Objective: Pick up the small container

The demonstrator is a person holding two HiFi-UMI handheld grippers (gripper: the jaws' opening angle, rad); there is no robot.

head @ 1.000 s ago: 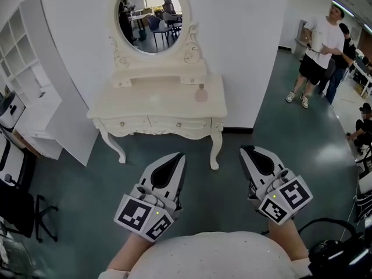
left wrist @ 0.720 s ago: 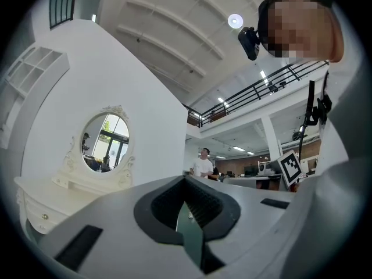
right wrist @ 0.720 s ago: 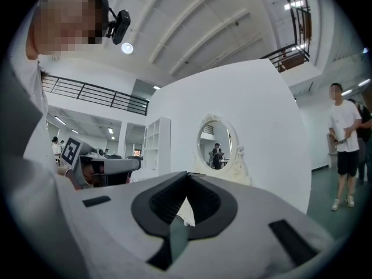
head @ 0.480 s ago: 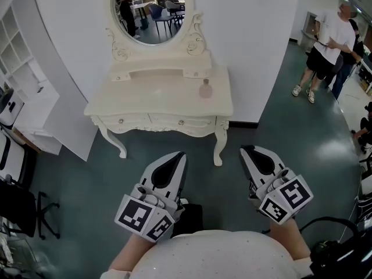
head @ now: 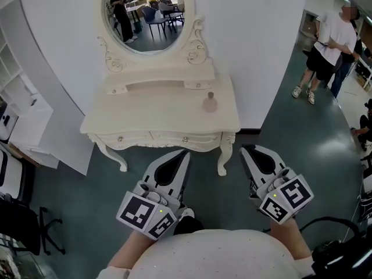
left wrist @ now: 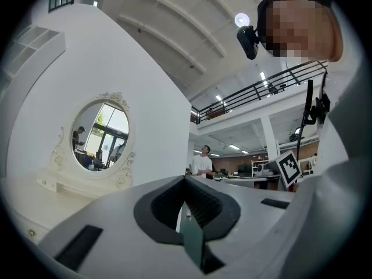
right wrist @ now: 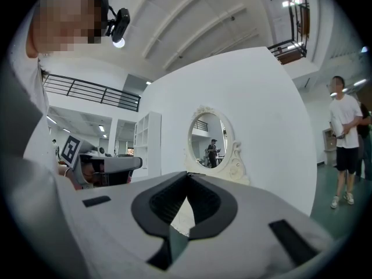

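Observation:
The small container [head: 210, 102], a pale pink bottle with a stopper, stands on the right part of the cream dressing table [head: 139, 115]. Both grippers are held low over the dark green floor, short of the table's front edge. My left gripper [head: 185, 152] points at the table's front, its jaws together with nothing between them [left wrist: 186, 179]. My right gripper [head: 244, 149] hovers beside the table's right front leg, shut and empty as well [right wrist: 187, 173]. The bottle does not show in either gripper view.
An oval mirror [head: 148, 13] rises at the back of the table against a white wall. White shelving [head: 20, 106] stands to the left, a black chair [head: 23, 222] below it. Two people [head: 331, 45] stand at the far right on the floor.
The dressing table and the bottle have come closer and sit lower in the head view. Both grippers hold the same pose, still shut.

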